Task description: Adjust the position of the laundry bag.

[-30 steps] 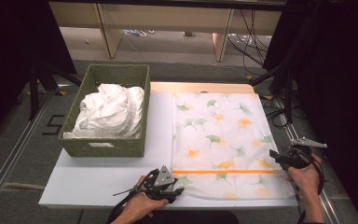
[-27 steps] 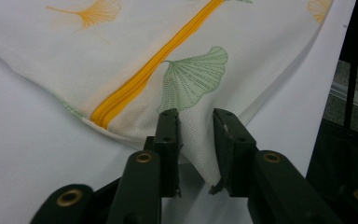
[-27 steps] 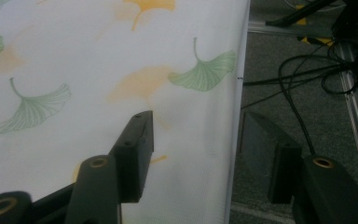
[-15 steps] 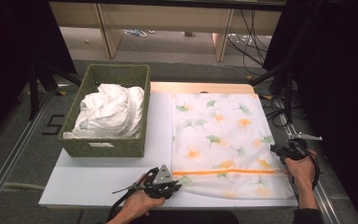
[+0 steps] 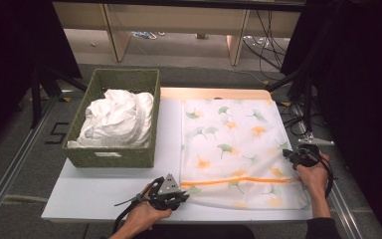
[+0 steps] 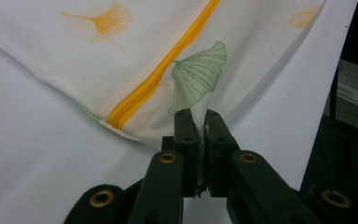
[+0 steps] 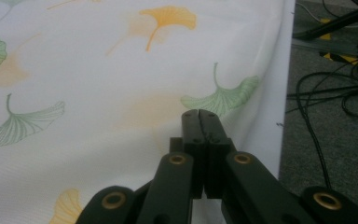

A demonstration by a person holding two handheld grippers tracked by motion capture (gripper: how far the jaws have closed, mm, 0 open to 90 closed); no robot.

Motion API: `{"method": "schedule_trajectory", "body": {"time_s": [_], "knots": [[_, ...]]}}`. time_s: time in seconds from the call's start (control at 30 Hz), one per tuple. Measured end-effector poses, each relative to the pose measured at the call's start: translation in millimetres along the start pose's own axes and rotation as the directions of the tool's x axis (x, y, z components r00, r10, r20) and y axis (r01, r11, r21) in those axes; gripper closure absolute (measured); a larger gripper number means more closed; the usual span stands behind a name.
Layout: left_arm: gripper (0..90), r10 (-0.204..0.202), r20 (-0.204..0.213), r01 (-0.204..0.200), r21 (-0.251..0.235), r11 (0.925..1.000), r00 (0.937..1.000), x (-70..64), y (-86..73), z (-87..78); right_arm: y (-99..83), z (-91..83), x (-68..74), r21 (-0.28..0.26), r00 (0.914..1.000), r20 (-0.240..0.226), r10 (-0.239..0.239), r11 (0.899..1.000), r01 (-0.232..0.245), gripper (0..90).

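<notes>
Left gripper (image 6: pixel 198 122) pinches the mesh bag (image 5: pixel 234 149) beside its orange zipper (image 6: pixel 161 70), jaws closed on a fold near the table's (image 5: pixel 104 194) front edge. Right gripper (image 7: pixel 199 114), jaws pressed together over the bag's right edge, has drawn nearer the front corner. A green basket (image 5: pixel 114 157) of white laundry (image 5: pixel 117 118) sits at the left edge.

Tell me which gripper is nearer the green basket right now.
Left. The left gripper sits just below the green basket at the printed bag's near-left corner; the right gripper is across the bag at its right edge.
</notes>
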State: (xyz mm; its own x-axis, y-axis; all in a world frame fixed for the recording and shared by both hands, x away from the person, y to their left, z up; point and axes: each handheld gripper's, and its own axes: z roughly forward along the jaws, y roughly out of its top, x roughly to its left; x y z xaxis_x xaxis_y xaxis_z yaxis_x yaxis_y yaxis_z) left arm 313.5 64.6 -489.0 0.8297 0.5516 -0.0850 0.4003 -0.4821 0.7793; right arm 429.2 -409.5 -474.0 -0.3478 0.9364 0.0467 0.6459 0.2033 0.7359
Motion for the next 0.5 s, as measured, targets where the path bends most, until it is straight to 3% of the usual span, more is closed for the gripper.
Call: {"method": "schedule_trajectory", "body": {"time_s": [0.03, 0.07, 0.1, 0.13, 0.17, 0.2, 0.23, 0.37, 0.4, 0.47, 0.5], "knots": [[85.3, -0.001, -0.005, 0.001, 0.003, 1.0000, 1.0000, 2.2, -0.1, -3.1, 1.2, 3.4, 1.3, -0.010, 0.9998, -0.011, -0.015, 1.000, 0.015, 90.0], [85.3, 0.000, -0.002, 0.000, 0.012, 0.9999, 1.0000, 5.4, -0.2, -6.3, 3.7, 3.9, 5.9, 0.013, 1.0000, -0.007, -0.004, 1.000, 0.004, 90.0], [85.4, -0.022, -0.011, 0.022, -0.013, 0.9997, 0.9997, 5.6, -1.3, -7.7, 5.4, 8.3, 7.4, -0.003, 0.9992, -0.019, -0.035, 0.999, 0.035, 90.0], [85.3, -0.006, -0.019, 0.006, 0.007, 1.0000, 0.9998, 9.6, -2.1, -12.2, 8.9, 14.4, 13.6, -0.003, 0.9971, -0.023, -0.072, 0.997, 0.072, 90.0], [85.3, -0.012, -0.010, 0.012, 0.010, 0.9999, 0.9999, 11.7, -2.9, -14.6, 8.9, 14.4, 13.6, -0.003, 0.9971, -0.023, -0.072, 0.997, 0.072, 90.0], [85.3, -0.012, -0.027, 0.012, 0.003, 0.9999, 0.9996, 13.6, -4.6, -17.7, 10.6, 15.5, 16.8, 0.012, 0.9970, -0.024, -0.073, 0.997, 0.074, 90.0], [85.3, -0.015, -0.025, 0.015, 0.013, 0.9998, 0.9996, 17.0, -6.6, -22.0, 15.0, 19.6, 21.6, 0.007, 0.9942, -0.039, -0.100, 0.995, 0.101, 90.0], [85.3, -0.016, -0.042, 0.016, 0.004, 0.9999, 0.9990, 21.7, -9.8, -26.9, 19.3, 23.1, 28.5, 0.022, 0.9944, -0.066, -0.082, 0.996, 0.084, 90.0], [85.3, -0.015, -0.045, 0.015, 0.012, 0.9998, 0.9989, 22.7, -10.6, -29.6, 20.2, 25.8, 32.0, 0.014, 0.9917, -0.061, -0.113, 0.993, 0.114, 90.0], [85.3, -0.025, -0.047, 0.025, 0.008, 0.9996, 0.9986, 25.0, -13.7, -34.4, 20.9, 25.0, 34.0, 0.030, 0.9928, -0.074, -0.094, 0.995, 0.097, 90.0], [85.3, -0.023, -0.042, 0.023, 0.009, 0.9997, 0.9989, 25.5, -14.4, -36.6, 20.0, 25.8, 35.6, 0.022, 0.9887, -0.089, -0.120, 0.992, 0.123, 90.0]]}}
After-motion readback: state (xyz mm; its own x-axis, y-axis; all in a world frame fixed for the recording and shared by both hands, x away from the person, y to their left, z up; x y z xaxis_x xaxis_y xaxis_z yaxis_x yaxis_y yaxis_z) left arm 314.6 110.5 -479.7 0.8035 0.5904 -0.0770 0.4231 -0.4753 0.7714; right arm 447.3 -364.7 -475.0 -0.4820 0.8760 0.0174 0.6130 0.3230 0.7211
